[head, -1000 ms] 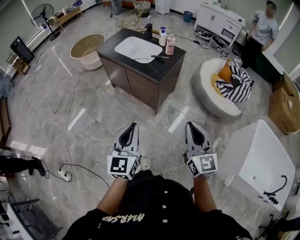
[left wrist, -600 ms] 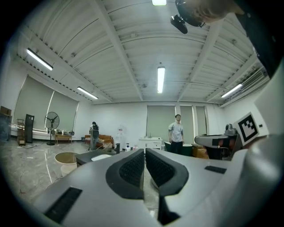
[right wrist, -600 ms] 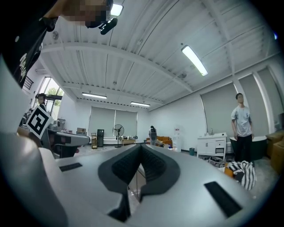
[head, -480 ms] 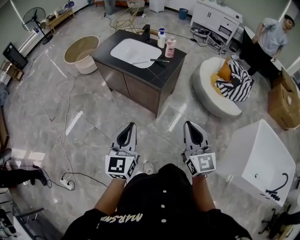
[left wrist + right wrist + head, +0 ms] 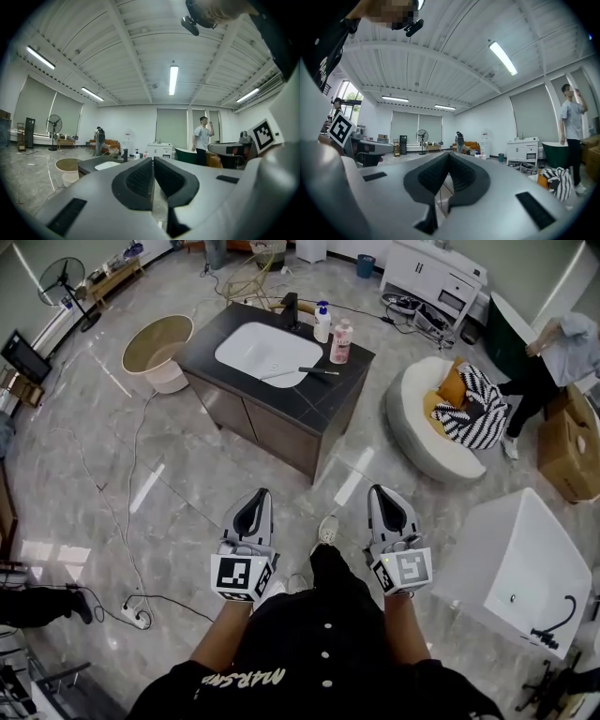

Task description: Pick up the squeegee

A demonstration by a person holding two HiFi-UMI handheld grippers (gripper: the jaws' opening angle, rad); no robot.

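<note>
Approach phase, head view with both gripper views. The left gripper (image 5: 258, 505) and the right gripper (image 5: 390, 504) are carried side by side at waist height, pointing level towards the dark worktop (image 5: 337, 381) of the freestanding vanity. In the left gripper view the jaws of the left gripper (image 5: 153, 174) are pressed together with nothing between them, and the right gripper view shows the same of the right gripper (image 5: 447, 174). The squeegee (image 5: 314, 371) lies flat on the worktop at the near right edge of the white basin (image 5: 246, 348), its dark handle pointing right, with two bottles (image 5: 332, 330) standing behind it; it is well apart from both grippers. Compared with the views a second and half a second ago, the vanity has drawn a little nearer and lower in the head view, and the wearer's foot (image 5: 327, 528) now shows forward between the grippers on the marble floor (image 5: 169, 484), which reads as a step towards the worktop. A bystander (image 5: 548, 357) at the right, upright before, is now bent over and is no part of the task. The squeegee has not shifted. In all likelihood the walk-up is only partly done: the gap must be closed and one pair of jaws spread before any grasp of the handle.
</note>
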